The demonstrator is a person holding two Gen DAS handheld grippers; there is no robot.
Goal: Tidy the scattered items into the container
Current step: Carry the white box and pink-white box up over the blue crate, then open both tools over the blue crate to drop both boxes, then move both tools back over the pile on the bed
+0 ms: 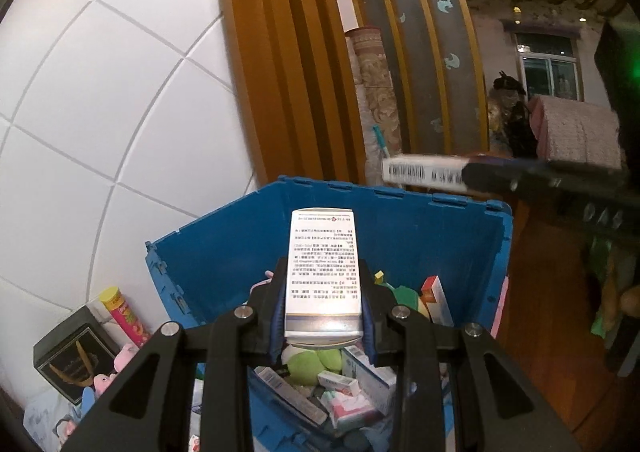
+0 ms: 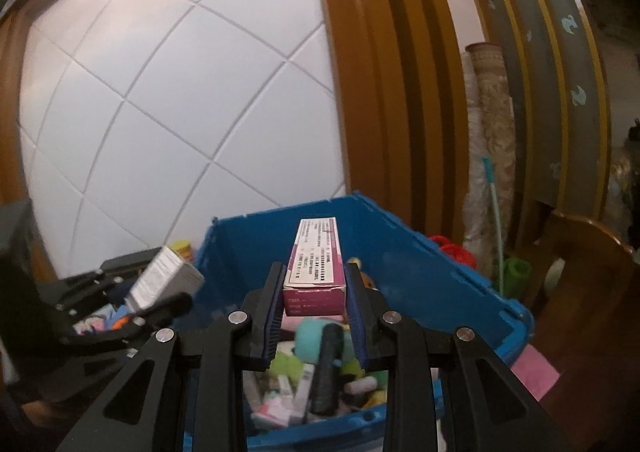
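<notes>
The left wrist camera is sitting just behind its own jaws, looking forward and slightly downward over the near rim of the blue crate (image 1: 240,236) toward the white tiled wall (image 1: 100,92). The right wrist camera is doing the same from the crate's other side, facing the same wall and the brown wooden frame (image 2: 360,92). Both are hovering close above the crate. Both views are sharing the crate, the wall, the frame and the rolled carpet (image 2: 492,112); each is also catching the other gripper at its edge.
</notes>
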